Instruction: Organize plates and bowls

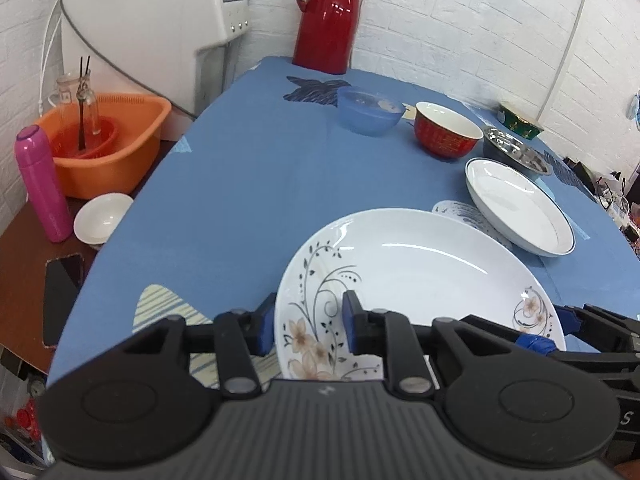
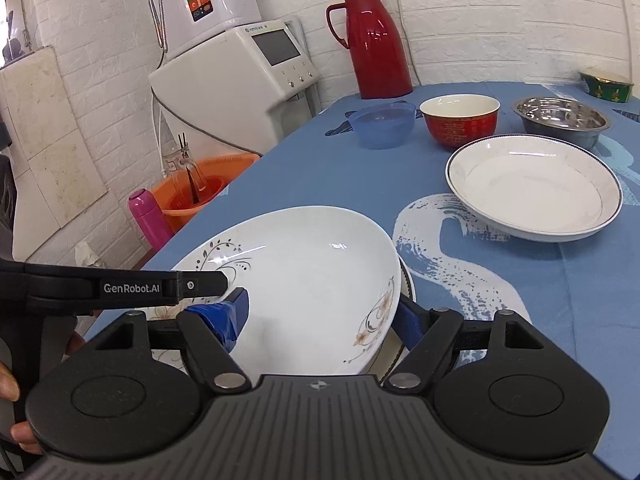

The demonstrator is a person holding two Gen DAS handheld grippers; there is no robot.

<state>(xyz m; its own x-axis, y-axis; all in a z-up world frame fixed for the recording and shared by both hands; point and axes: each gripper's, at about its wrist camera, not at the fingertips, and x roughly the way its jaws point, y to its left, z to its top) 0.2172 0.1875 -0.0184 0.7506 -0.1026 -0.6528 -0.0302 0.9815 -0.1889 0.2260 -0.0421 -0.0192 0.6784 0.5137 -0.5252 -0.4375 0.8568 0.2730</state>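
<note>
Floral plate (image 1: 420, 272), L gripper (image 1: 308, 326) + R gripper (image 2: 324, 316) straddling rim

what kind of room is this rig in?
Likely a home kitchen or dining corner. A blue-clothed table holds plates and bowls, a red thermos jug stands at the back, and a white countertop appliance sits against the white brick wall beside an orange wash basin.

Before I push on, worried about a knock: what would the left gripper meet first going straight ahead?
Past the white floral plate its fingers straddle, probably the blue plastic bowl; depth is unclear.
</note>
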